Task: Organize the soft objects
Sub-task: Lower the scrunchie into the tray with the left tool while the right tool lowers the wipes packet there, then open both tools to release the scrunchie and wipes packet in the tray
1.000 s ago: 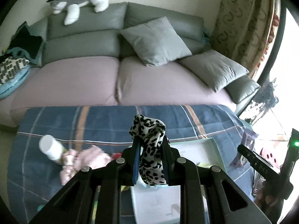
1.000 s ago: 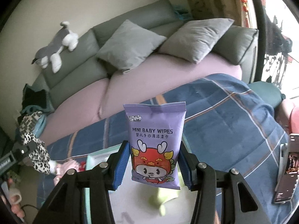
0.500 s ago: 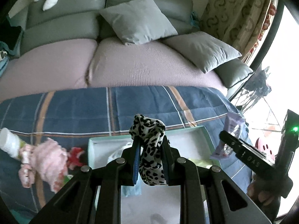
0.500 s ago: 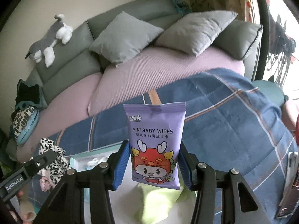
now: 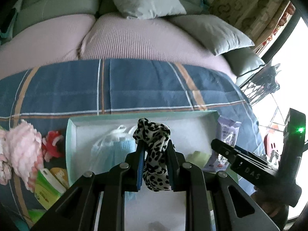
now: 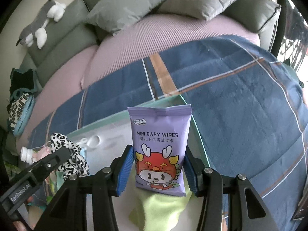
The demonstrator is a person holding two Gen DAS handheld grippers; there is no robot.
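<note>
Best to bring both loads low over the tray (image 5: 71, 134) before letting go, aiming for bare floor at its 12 o'clock side, clear of the mask (image 5: 113, 146) and green cloth (image 6: 161, 209). The left gripper (image 5: 155, 165) has its fingers nearly together, pinching the scrunchie (image 5: 154, 154). The right gripper (image 6: 158, 170) stands half spread, clamping the wipes (image 6: 160, 150) by both edges above the tray.

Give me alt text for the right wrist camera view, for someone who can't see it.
The right claw grips a purple pack of baby wipes upright above a pale green tray on a blue plaid blanket. At left, the left claw holds a leopard-print scrunchie; a sofa with grey cushions lies beyond.
</note>
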